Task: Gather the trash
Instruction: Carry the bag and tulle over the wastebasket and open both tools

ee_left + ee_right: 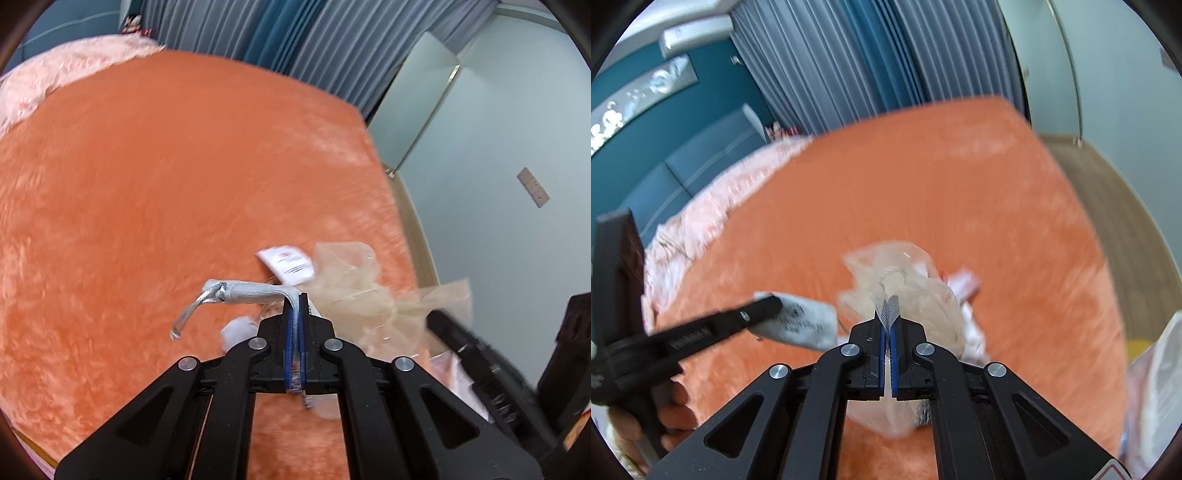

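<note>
My left gripper is shut on a crumpled silver foil wrapper, which sticks out to the left above the orange bed cover. My right gripper is shut on a thin clear plastic bag that hangs above the bed. In the left wrist view that bag stretches to the right gripper at the right. A white printed paper slip lies behind the bag. The right wrist view shows the left gripper with the wrapper at the left.
A pink blanket lies bunched at the head of the bed. Blue-grey curtains hang behind. Wooden floor runs along the bed's right side. A white plastic bag shows at the right edge. A person's hand holds the left gripper's handle.
</note>
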{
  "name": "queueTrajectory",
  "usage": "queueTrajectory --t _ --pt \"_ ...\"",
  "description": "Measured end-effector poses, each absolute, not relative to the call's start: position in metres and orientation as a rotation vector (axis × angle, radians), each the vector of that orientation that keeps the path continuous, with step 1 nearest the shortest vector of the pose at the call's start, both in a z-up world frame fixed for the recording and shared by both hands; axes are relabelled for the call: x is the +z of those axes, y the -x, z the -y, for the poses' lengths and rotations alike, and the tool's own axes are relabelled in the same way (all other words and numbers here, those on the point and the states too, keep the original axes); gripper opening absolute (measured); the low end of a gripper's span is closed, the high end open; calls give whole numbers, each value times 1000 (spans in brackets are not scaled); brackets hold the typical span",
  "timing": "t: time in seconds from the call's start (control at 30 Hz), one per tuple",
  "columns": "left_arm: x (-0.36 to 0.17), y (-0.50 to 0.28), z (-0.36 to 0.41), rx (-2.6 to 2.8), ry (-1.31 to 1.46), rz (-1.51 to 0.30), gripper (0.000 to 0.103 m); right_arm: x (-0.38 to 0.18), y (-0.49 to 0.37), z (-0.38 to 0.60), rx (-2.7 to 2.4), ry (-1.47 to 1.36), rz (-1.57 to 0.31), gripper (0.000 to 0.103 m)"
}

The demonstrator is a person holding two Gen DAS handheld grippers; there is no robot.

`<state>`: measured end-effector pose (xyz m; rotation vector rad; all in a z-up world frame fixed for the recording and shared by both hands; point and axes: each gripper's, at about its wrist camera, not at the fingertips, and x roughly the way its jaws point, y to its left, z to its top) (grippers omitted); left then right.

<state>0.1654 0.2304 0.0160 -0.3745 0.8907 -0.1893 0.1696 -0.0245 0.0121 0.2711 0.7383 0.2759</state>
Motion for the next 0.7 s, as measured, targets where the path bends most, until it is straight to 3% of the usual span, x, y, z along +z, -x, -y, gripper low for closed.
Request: queueTrajectory --t 0.37,0.7 --pt "96 -146 -146 -340 271 -800 2 124 -121 103 170 -247 -512 2" --pt "131 -119 -49 -514 198 -764 2 160 -71 178 27 -229 -428 2"
